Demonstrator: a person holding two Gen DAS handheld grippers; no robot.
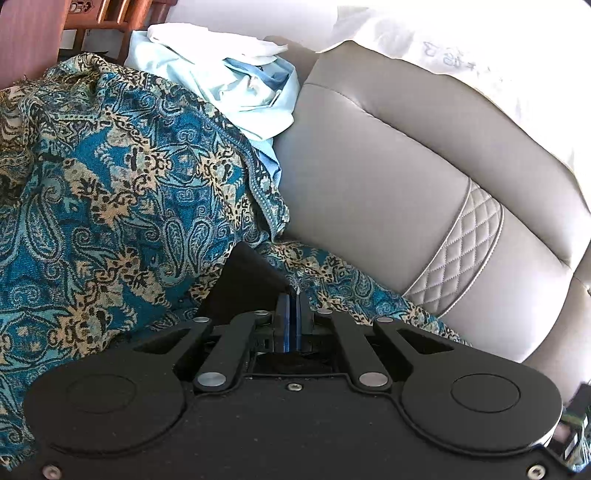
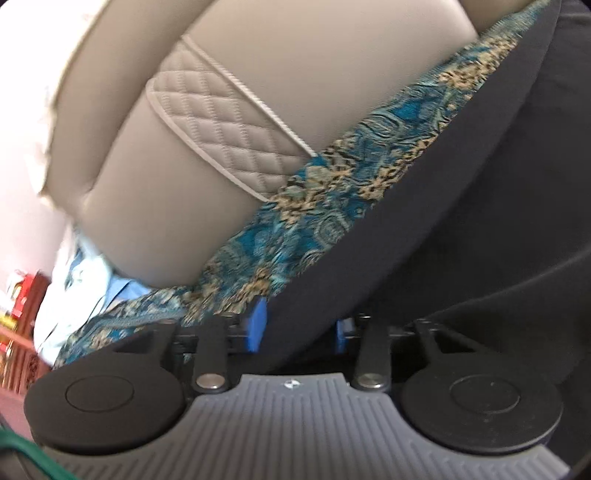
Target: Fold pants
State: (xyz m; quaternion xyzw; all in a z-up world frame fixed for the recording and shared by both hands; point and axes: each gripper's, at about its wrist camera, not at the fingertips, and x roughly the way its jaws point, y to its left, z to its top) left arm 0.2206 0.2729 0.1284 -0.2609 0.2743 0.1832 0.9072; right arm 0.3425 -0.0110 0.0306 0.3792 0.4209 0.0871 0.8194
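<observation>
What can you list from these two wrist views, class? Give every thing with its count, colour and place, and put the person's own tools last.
Pants: one, black, spread over the patterned throw at the right.
Throw: one, teal and tan paisley, draped over the sofa seat.
Sofa: one, grey with a quilted strap, behind the throw.
Light clothes: a pile, pale blue and white, on the sofa's far end.
White cloth: one, over the sofa back.
Wooden furniture: reddish brown, count unclear, beyond the sofa.
Left gripper: one, black with blue pads, jaws shut on a black pants corner.
Right gripper: one, black with blue pads, jaws either side of the pants edge.
</observation>
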